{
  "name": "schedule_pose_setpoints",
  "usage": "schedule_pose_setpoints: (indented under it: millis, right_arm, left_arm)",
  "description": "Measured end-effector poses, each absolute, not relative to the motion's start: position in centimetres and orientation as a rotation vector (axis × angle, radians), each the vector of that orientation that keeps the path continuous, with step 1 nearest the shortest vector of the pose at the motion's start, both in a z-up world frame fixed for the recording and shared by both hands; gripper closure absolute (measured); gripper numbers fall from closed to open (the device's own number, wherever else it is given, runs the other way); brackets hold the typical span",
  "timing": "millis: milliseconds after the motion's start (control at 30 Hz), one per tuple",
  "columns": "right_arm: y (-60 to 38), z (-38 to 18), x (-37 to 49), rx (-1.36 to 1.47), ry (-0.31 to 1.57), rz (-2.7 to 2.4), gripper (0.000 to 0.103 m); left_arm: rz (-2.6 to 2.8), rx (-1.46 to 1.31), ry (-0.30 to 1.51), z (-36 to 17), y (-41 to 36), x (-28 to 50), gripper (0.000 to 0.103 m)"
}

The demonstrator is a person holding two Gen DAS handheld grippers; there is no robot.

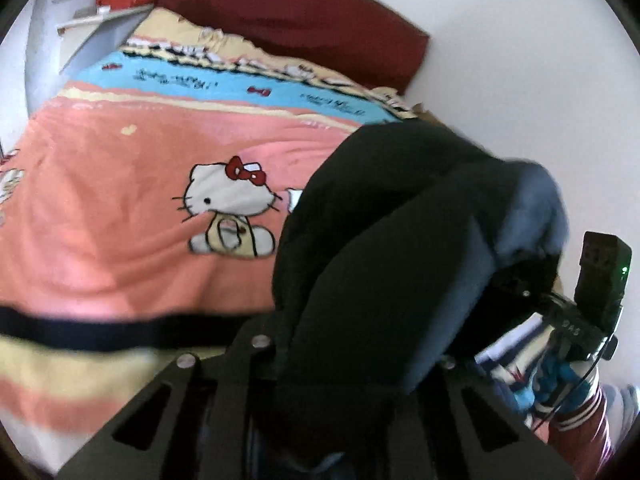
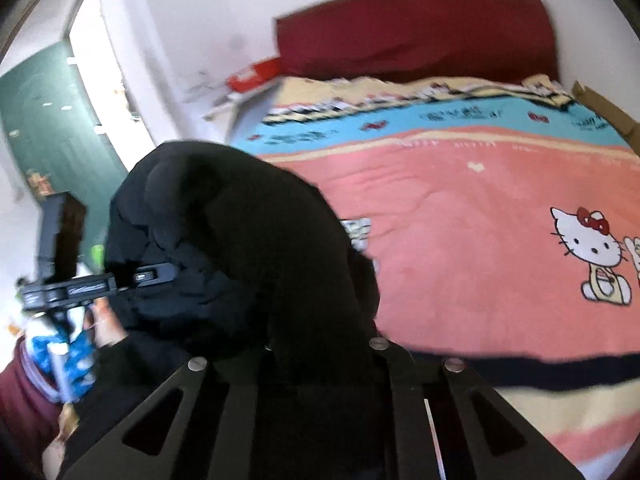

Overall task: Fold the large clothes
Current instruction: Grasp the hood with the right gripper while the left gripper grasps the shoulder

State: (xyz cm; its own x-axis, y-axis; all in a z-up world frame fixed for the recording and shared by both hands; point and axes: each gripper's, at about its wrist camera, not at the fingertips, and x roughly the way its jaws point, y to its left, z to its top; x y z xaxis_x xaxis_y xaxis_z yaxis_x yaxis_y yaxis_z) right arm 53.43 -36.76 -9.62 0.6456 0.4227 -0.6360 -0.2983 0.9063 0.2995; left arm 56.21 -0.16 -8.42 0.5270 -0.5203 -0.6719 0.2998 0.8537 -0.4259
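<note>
Both pairs of jaws are sitting buried in a black garment, clenched on its cloth, the left gripper and the right gripper each gripping a bunch of it. No fingertip is showing in either wrist view; dark folds are covering them completely. Directly ahead of the left jaws the garment is rising in a thick hump, showing a grey-blue lining on its far right side. Ahead of the right jaws the same cloth is piling up and draping down over the gripper's body. Further out, beyond the garment, a bed is lying under a pink cartoon-cat bedspread, with a blue band and then a dark red headboard at the far end against a white wall. Off to the side of each pair of jaws the other gripper's handle is appearing, a person's hand and maroon sleeve gripping it. Everything is looking blurred.
</note>
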Motion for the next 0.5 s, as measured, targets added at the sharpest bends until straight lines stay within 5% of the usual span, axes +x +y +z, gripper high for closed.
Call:
schedule_pose_setpoints:
  millis: [233,500]
  right_arm:
    - [-35.3,-6.0,38.4,0.172,0.703,0.548,0.092]
    - [-33.1,-8.6,26.8,0.142,0.776,0.565,0.091]
  left_arm:
    - [-0.594,-0.223,0.78,-5.8,3.3,41.5,0.092]
    - [-0.63,-0.084,0.772,-9.5,3.8,30.9,0.093]
